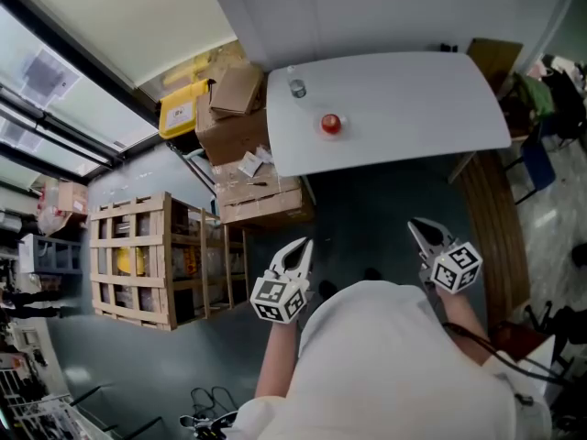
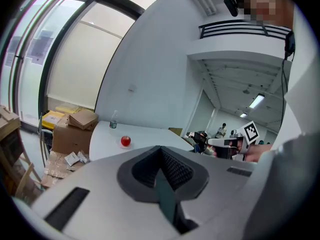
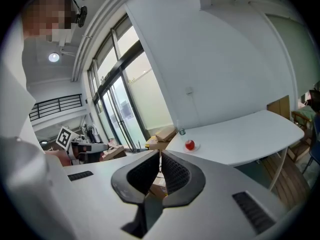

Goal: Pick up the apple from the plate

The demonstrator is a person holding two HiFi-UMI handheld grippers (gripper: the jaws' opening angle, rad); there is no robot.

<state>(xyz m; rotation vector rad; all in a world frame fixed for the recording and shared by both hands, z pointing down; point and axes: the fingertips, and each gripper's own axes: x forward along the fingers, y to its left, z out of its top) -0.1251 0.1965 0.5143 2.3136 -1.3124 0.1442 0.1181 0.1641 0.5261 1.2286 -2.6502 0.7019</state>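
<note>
A red apple (image 1: pixel 331 124) sits on a small pale plate (image 3: pixel 195 147) on the white table (image 1: pixel 413 108), far ahead of both grippers. It also shows as a small red spot in the left gripper view (image 2: pixel 125 141) and the right gripper view (image 3: pixel 189 144). My left gripper (image 1: pixel 301 247) is held near my body, well short of the table, its jaws shut with nothing between them. My right gripper (image 1: pixel 420 227) is alongside, also shut and empty. Each gripper sees the other: the right gripper (image 2: pixel 220 143) and the left gripper (image 3: pixel 95 147).
A clear bottle (image 1: pixel 297 88) stands on the table behind and left of the apple. Cardboard boxes (image 1: pixel 240 126) and a yellow box (image 1: pixel 181 108) are piled by the table's left end. A wooden crate (image 1: pixel 147 259) stands to my left. Dark floor lies between me and the table.
</note>
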